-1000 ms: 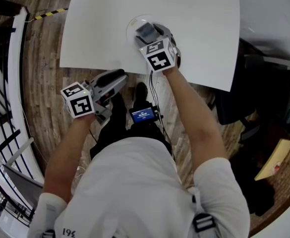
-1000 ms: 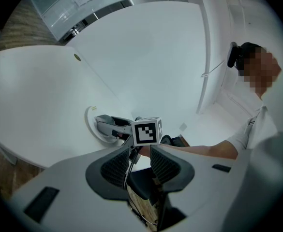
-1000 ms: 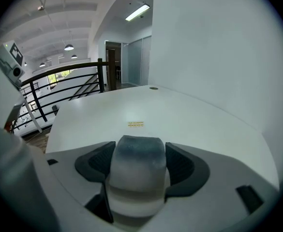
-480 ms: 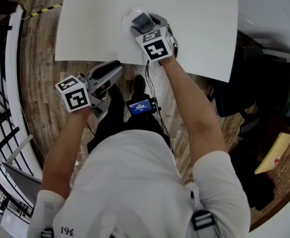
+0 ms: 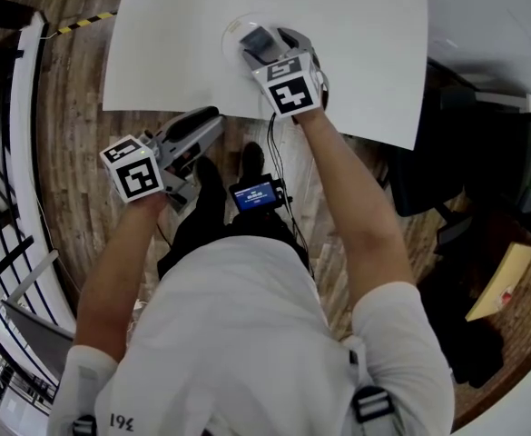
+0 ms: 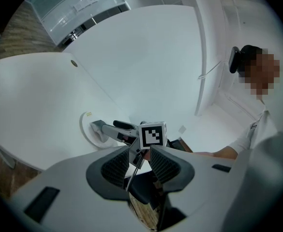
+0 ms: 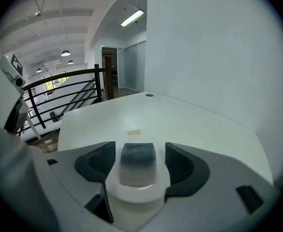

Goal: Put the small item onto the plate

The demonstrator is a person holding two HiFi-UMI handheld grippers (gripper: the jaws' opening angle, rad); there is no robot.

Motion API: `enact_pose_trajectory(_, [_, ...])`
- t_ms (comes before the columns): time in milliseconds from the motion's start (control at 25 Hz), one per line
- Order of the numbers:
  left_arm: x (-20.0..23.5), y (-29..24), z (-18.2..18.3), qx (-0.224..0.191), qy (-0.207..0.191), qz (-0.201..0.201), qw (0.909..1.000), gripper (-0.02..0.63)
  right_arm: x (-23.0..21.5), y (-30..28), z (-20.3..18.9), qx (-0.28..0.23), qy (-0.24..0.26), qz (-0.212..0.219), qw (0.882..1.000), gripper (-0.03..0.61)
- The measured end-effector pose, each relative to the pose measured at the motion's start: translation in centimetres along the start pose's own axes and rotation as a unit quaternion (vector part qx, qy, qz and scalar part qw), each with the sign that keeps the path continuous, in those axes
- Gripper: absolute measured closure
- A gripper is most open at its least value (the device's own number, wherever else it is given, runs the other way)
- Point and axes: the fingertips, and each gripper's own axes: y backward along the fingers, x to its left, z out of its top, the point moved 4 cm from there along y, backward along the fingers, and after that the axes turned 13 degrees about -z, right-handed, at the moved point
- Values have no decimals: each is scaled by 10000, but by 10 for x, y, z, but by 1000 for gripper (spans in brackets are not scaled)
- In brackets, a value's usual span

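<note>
A small block [image 5: 256, 38] with a dark grey top and pale lower half rests on a round white plate [image 5: 231, 27] on the white table [image 5: 356, 25]. My right gripper [image 5: 263, 45] reaches over the plate from the near side. In the right gripper view the block [image 7: 137, 161] stands on the plate [image 7: 136, 193] between the open jaws of that gripper [image 7: 139, 167], with a thin gap on each side. My left gripper [image 5: 209, 120] hovers at the table's near edge, left of the plate. Its jaws [image 6: 140, 159] stand a little apart and hold nothing.
A small yellow label [image 7: 134, 132] lies on the table beyond the plate. A device with a blue screen [image 5: 258, 194] hangs at the person's waist. A black railing [image 7: 59, 88] runs past the table's left. Another person [image 6: 257, 124] sits at the right.
The head view shifts slightly. Both grippers stay about where they were, the right one over the plate with the block between its jaws.
</note>
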Motion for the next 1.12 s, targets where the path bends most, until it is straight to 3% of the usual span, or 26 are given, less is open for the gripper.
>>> enact_pose_trajectory(480, [-44,0,11,-262,-198,-300,9990,487,-10,68,21,-372,-250,-139,9989,259])
enact_pose_trajectory(520, [-50,1,12,-271,-232,-340,9988,488,-10,76,22,-415,-270,-168,9986,311])
enact_pose_trajectory(720, [-81,15,18,-281,-437,-568,9970,488,-2,116,36,-700,-294,-358,9965,447])
enact_pose_trajectory(840, [-99,18,22,-261,-536,-751,9954,488,-3,141,45,-890,-320,-461,9944,575])
enact_pose_trajectory(1000, [-124,18,27,-225,-670,-1005,9924,488,-5,173,58,-1138,-280,-397,9923,577])
enact_pose_trajectory(1120, [-148,29,27,-229,-863,-1160,9892,488,5,207,69,-1419,83,-365,9892,577])
